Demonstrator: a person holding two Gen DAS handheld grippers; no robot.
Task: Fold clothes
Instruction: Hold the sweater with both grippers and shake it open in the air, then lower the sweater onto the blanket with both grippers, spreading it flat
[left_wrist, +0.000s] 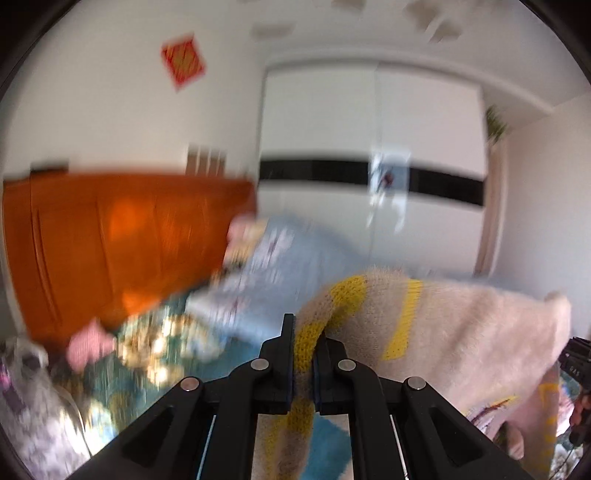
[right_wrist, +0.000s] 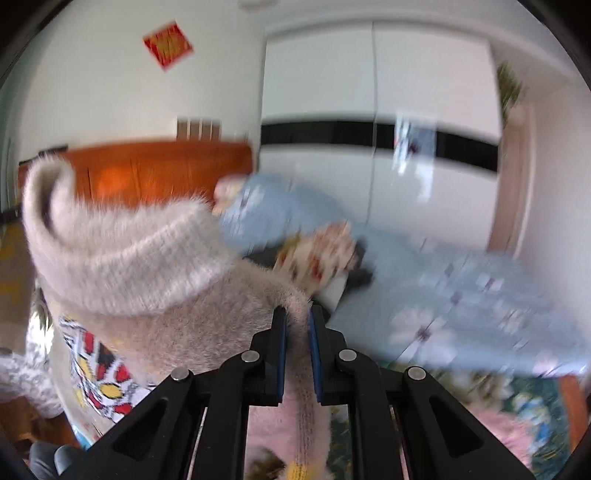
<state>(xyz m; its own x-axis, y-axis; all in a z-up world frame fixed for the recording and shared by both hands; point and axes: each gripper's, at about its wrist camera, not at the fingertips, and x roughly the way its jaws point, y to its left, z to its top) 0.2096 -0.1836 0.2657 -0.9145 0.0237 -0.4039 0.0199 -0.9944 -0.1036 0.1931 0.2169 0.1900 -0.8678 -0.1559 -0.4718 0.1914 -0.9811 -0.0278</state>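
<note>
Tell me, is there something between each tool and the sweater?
Nothing. Both tools already pinch the sweater: the left tool on a yellow-trimmed edge, the right tool on a fuzzy pink fold.

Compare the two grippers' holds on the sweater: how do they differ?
The left gripper pinches a yellow-trimmed edge of the sweater; the right gripper pinches plain cream knit. By the right gripper the sweater's ribbed cuff curls up; by the left it stretches sideways. Both are shut on it, lifted above the bed.

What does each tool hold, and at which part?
Both hold the fluffy cream sweater. The left tool pinches a yellow-striped edge; the right tool pinches a plain cream fold.
</note>
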